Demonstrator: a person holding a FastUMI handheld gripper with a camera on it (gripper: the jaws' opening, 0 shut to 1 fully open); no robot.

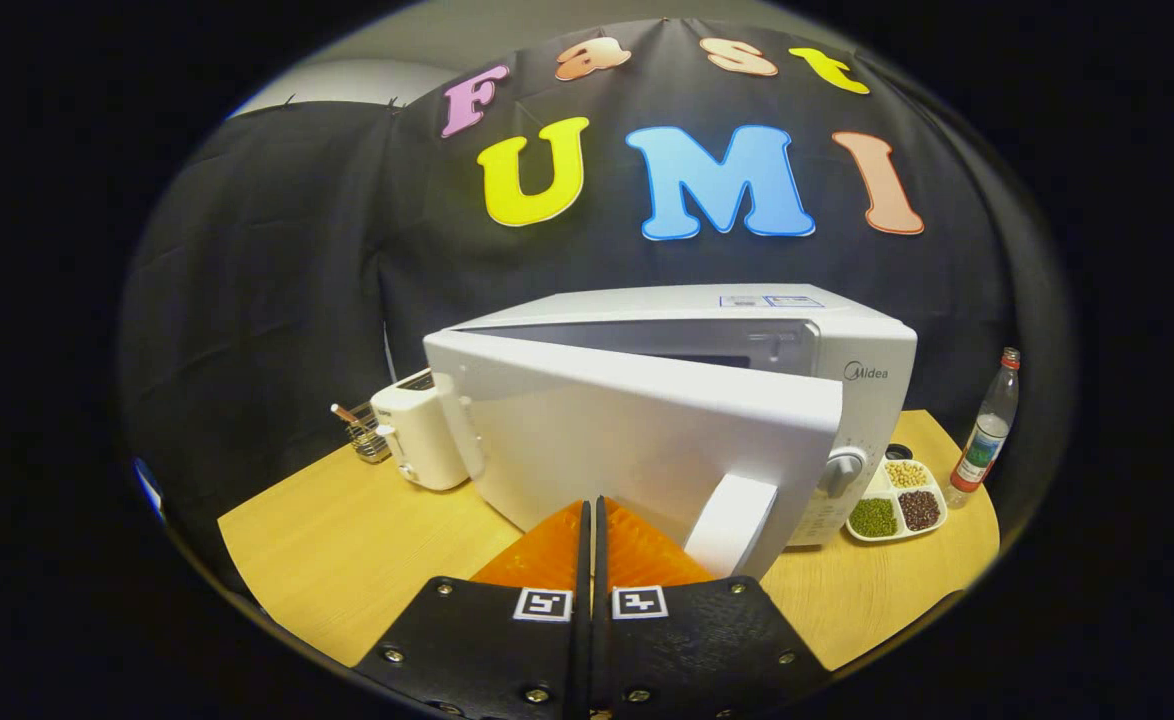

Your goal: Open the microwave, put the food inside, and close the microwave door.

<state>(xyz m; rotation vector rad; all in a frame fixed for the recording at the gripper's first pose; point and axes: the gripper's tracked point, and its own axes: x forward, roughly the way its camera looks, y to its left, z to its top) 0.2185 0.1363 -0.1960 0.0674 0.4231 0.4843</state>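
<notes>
White microwave (847, 345), white door (637, 440) and handle (732, 525); white toaster (417, 432). Light wood-grain table (347, 545). White divided dish (895, 500) holding green, dark red and pale yellow beans. Clear bottle (987, 430), red cap and label.

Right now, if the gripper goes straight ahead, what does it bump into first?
Probably the microwave door. The gripper, jaws shut and empty, points right at the door's white front, close ahead, though depth is hard to judge.

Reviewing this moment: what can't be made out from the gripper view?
- Microwave cavity: hidden behind the half-swung door, so whether food is inside cannot be told.
- Toaster: its right side hidden by the door's edge.
- Holder behind the toaster: too small to tell its contents.
- Gripper: fingers closed together, nothing between them; whether they touch the door is unclear.
</notes>
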